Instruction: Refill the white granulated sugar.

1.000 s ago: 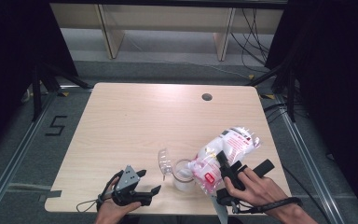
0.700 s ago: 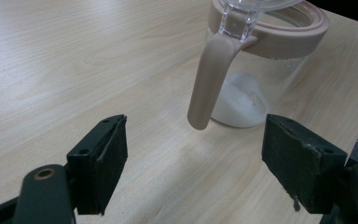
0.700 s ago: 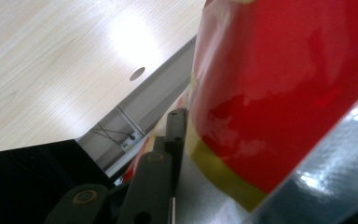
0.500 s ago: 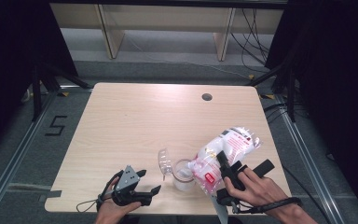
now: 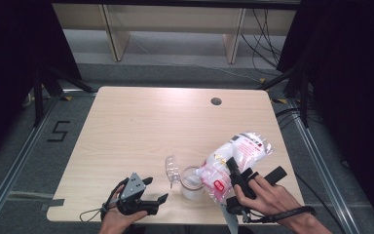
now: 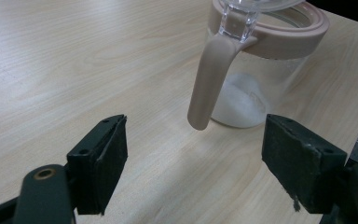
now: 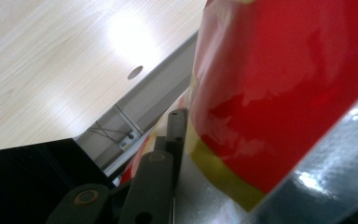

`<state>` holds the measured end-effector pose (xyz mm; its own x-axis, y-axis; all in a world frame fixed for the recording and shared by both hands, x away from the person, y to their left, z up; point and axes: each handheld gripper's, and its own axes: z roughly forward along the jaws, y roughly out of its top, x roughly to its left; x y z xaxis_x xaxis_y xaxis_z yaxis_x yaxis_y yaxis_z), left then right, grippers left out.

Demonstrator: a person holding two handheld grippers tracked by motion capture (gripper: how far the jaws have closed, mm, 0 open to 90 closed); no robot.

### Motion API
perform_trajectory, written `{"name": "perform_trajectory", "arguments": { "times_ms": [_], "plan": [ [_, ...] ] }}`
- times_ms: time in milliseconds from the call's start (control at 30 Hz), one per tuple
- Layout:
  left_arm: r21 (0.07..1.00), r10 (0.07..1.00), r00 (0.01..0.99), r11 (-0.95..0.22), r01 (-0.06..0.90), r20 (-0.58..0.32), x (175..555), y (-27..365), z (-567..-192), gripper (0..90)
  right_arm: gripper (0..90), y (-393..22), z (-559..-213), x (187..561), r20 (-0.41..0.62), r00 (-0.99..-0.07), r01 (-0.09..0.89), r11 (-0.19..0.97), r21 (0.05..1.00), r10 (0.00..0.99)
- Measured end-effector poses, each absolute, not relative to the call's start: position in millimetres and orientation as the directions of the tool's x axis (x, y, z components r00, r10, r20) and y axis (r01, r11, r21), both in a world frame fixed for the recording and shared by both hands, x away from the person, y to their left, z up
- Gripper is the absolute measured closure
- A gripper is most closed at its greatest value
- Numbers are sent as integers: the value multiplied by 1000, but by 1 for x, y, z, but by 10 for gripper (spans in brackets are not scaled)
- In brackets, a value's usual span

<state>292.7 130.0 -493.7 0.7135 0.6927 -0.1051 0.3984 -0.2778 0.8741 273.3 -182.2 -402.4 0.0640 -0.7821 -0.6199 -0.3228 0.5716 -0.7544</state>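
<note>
Pale tabletop (image 5: 141, 126): right hand-held gripper (image 5: 237, 181) clamps the red-printed bag (image 5: 233, 158) (print unreadable) over the jar (image 5: 191, 183); left hand-held gripper (image 5: 148, 195) gapes empty.

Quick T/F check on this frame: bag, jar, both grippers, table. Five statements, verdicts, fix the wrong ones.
1. The right gripper is clamped on the plastic bag. True.
2. The bag lies flat on the table, far from the jar. False: it is held tilted, its lower end at the mouth of the jar.
3. The left gripper holds the jar's handle. False: its jaws stand open and empty, with the handle ahead of them, untouched.
4. The jar has white powder in the bottom. True.
5. The jar's lid is shut. False: the clear lid is flipped open to the jar's left in the high view.
</note>
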Motion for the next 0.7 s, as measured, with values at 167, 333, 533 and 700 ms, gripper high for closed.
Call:
{"name": "perform_trajectory", "arguments": {
  "times_ms": [167,333,533,700],
  "plan": [
    [876,693,713,-272,398,-109,293,129,-494,222,788,-184,-403,273,-636,54,-314,592,-742,-770],
    [874,693,714,-279,399,-104,293,130,-494,221,789,-184,-403,273,-624,60,-317,578,-752,-779],
    [874,693,713,-278,399,-105,293,130,-494,221,790,-184,-404,273,-635,57,-317,589,-743,-770],
    [873,692,714,-279,399,-105,293,130,-494,222,792,-185,-404,272,-631,60,-314,585,-748,-774]
  ]
}}
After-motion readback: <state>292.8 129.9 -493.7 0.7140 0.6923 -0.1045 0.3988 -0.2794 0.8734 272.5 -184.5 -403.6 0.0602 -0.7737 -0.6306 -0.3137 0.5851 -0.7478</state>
